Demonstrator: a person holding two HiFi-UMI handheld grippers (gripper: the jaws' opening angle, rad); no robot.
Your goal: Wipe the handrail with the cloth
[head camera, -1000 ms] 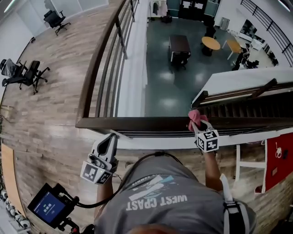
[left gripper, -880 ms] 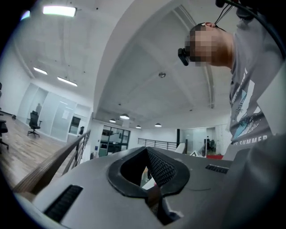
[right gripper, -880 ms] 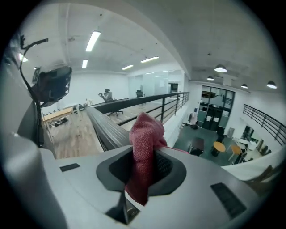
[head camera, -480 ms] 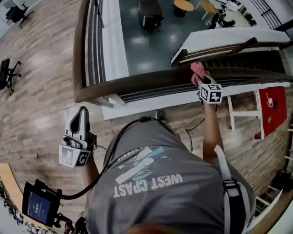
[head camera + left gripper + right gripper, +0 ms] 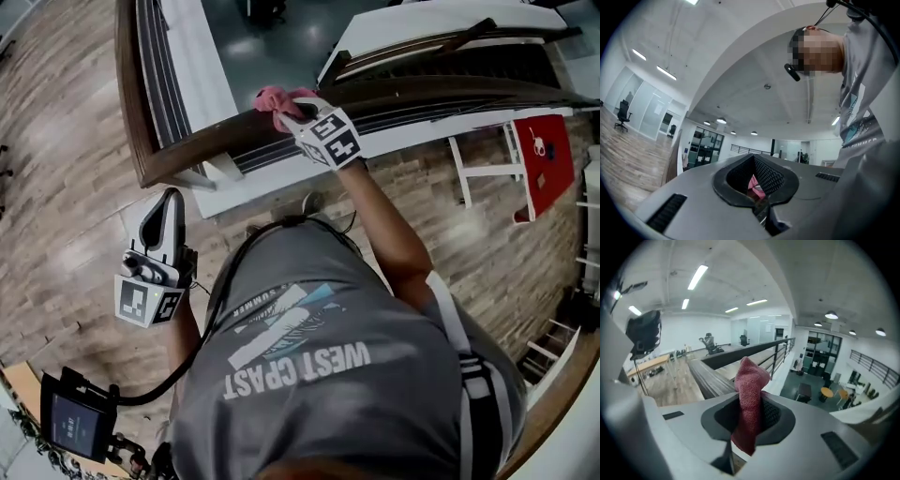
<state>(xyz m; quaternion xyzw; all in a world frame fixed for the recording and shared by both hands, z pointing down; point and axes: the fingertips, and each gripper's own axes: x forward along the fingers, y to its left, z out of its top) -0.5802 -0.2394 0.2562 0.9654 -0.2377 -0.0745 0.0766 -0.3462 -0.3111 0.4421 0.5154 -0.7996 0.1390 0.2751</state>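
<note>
Down by the person's hip the left gripper (image 5: 171,202) hangs idle. Its jaws are closed together and its tip points to 12 o'clock, well short of the rail. Farther out, the right gripper (image 5: 298,111) is pinched tight on the pink cloth (image 5: 275,97), which looks pressed onto the top of the dark wooden handrail (image 5: 202,142). The rail runs from 8 to 2 o'clock beneath it, with the corner close at 8 and the longer stretch toward 2. I'd reckon any stroke must follow that line, right arm leading.
</note>
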